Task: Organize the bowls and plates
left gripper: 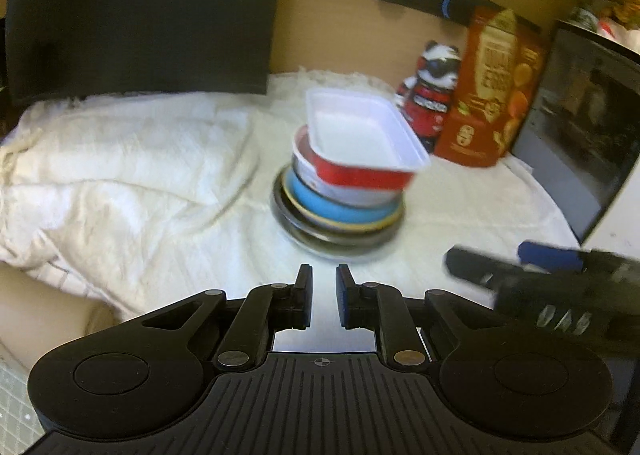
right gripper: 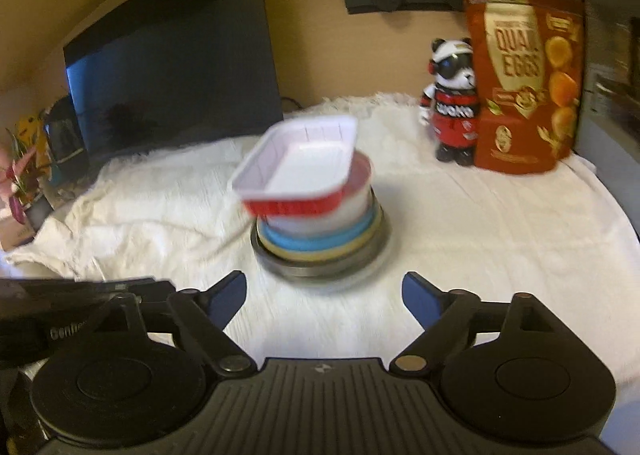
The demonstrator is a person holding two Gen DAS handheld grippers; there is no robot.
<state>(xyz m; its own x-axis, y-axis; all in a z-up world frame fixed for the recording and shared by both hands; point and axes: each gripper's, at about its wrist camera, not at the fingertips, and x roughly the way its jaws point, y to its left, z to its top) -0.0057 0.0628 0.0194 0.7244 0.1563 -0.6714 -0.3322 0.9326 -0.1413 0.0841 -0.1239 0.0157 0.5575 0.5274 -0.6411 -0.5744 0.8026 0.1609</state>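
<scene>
A stack of dishes stands on the white cloth. A red rectangular tray with a white inside [left gripper: 362, 135] [right gripper: 300, 171] sits on top, overhanging a white bowl [left gripper: 352, 191] [right gripper: 320, 221], a blue dish [left gripper: 340, 211] [right gripper: 316, 242], a yellow-rimmed plate and a dark plate [left gripper: 332, 241] [right gripper: 320, 267] at the bottom. My left gripper [left gripper: 323, 295] is just in front of the stack, its jaws nearly together with a narrow gap, holding nothing. My right gripper [right gripper: 324, 295] is open wide and empty, also in front of the stack; it shows at the right in the left wrist view [left gripper: 520, 275].
A dark monitor [right gripper: 176, 55] stands at the back left. A panda figure [right gripper: 454, 103] and a red snack bag [right gripper: 520, 75] stand at the back right, beside a dark appliance [left gripper: 584, 127]. The cloth [left gripper: 120, 175] is rumpled on the left.
</scene>
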